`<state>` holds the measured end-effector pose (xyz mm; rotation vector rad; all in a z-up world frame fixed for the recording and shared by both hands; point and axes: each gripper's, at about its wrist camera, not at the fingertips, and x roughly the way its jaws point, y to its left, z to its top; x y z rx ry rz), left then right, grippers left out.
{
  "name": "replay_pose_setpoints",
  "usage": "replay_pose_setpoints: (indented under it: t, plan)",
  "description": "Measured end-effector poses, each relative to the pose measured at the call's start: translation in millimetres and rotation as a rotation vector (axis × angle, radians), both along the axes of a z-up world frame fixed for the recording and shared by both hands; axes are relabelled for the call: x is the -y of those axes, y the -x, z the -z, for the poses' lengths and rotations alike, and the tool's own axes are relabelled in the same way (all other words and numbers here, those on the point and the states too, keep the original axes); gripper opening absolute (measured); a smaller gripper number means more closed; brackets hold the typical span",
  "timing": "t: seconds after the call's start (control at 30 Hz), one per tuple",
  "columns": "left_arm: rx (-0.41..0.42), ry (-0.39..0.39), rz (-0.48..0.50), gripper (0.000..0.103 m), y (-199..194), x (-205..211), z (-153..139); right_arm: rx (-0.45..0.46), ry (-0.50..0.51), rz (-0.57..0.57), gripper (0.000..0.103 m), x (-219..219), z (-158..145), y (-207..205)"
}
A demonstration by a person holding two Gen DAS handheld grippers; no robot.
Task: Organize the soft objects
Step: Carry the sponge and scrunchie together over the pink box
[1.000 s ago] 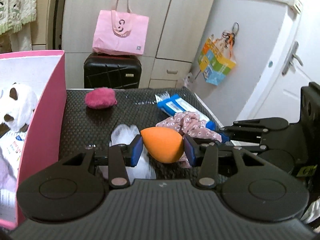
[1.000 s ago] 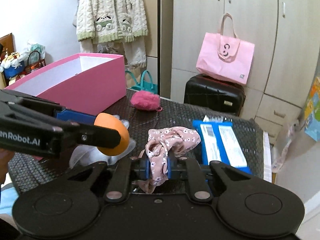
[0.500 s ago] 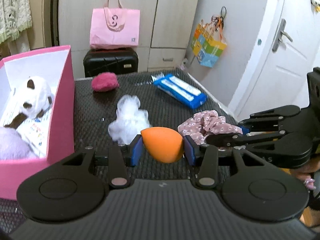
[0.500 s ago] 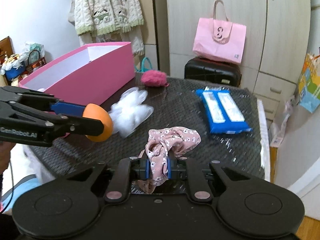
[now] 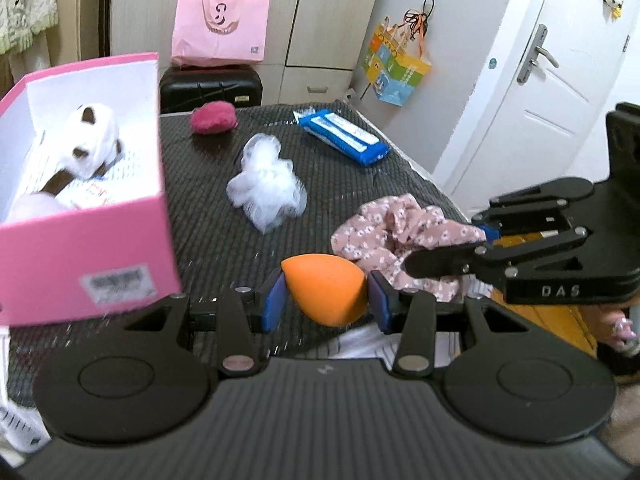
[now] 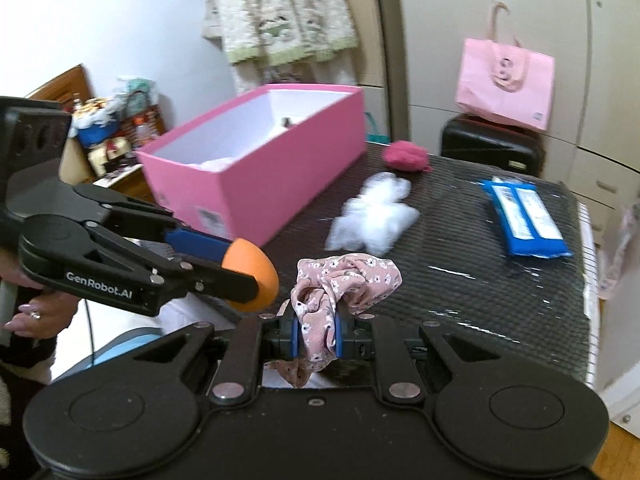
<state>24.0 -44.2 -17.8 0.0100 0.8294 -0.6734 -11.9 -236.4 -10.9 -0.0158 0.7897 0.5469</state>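
Grippers have pulled back from the table's middle, left gripper (image 5: 326, 306) clamping the sponge (image 5: 325, 294), right gripper (image 6: 316, 338) pinching the scrunchie (image 6: 344, 280), both ready for the box (image 5: 80, 256).

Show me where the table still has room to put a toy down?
Bare mat lies between the white mesh puff and the blue wipes pack, and along the near edge of the table beyond the floral scrunchie. It is tighter between the puff, the pink box and the magenta pom-pom.
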Motion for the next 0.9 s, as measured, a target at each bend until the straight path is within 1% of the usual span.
replay_pose_setpoints:
  t: [0.1,0.2,0.3,0.47,0.57,0.67,0.77,0.9]
  plan:
    - [-0.005,0.006,0.001,0.044,8.8,-19.1,-5.8,-0.007,-0.047,-0.054,0.018,-11.9,-5.7,2.2]
    - [0.009,0.027,-0.024,0.044,12.8,-41.0,-15.5,0.001,-0.087,-0.102,0.018,-25.4,-14.1,3.6]
    - [0.058,0.024,-0.067,0.044,14.1,-59.5,-28.3,0.03,-0.103,-0.139,0.018,-40.6,-24.1,2.7]
    - [0.144,0.024,-0.114,0.044,8.2,-80.4,-48.9,0.119,-0.112,-0.165,0.018,-65.0,-42.9,-12.4]
    - [0.19,0.024,-0.138,0.044,-4.1,-88.6,-58.5,0.169,-0.12,-0.167,0.019,-78.3,-51.7,-28.4]
    - [0.216,0.022,-0.174,0.045,-23.0,-98.9,-63.4,0.211,-0.131,-0.159,0.019,-91.4,-57.0,-49.3]
    - [0.21,0.017,-0.225,0.045,-51.5,-108.9,-63.2,0.234,-0.127,-0.154,0.019,-104.5,-57.6,-74.3]
    - [0.197,-0.016,-0.284,0.045,-89.5,-116.9,-54.4,0.273,-0.075,-0.142,0.019,-123.8,-50.7,-110.6]
